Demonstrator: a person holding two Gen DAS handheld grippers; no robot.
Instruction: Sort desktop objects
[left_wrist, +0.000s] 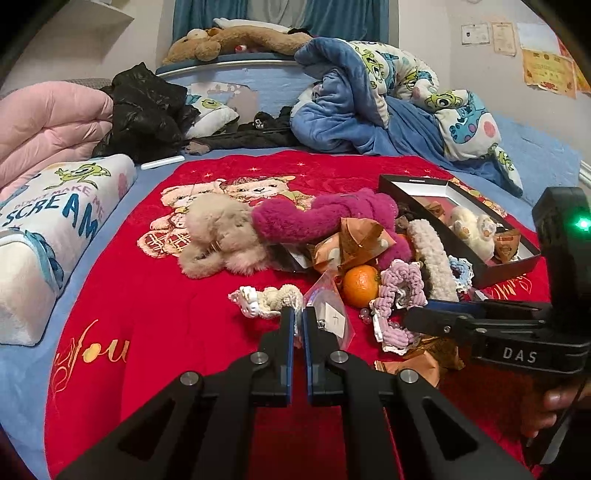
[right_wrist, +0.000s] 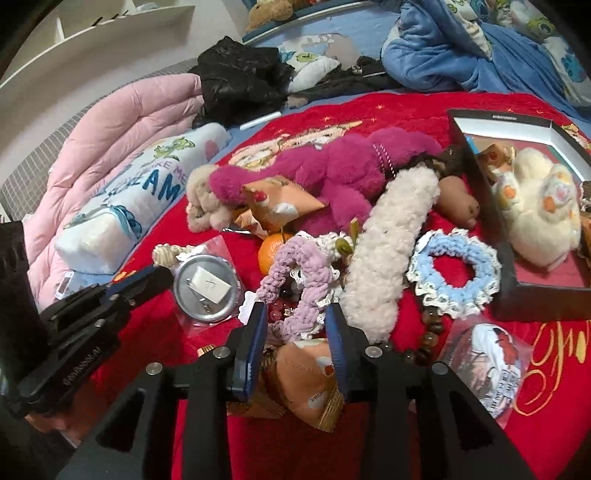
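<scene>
A pile of small things lies on a red blanket: a magenta plush, a beige plush, an orange, a lilac crochet scrunchie, a cream fuzzy strip, a blue scrunchie and a round tin badge in a clear bag. My left gripper is shut and empty, low over the blanket beside the clear bag. My right gripper is open, its fingers on either side of the lilac scrunchie's near end, above an orange snack packet.
A black open box at the right holds a cream plush and snack packets. A bagged picture badge lies near right. A pink quilt, a printed pillow, a black jacket and blue bedding surround the blanket.
</scene>
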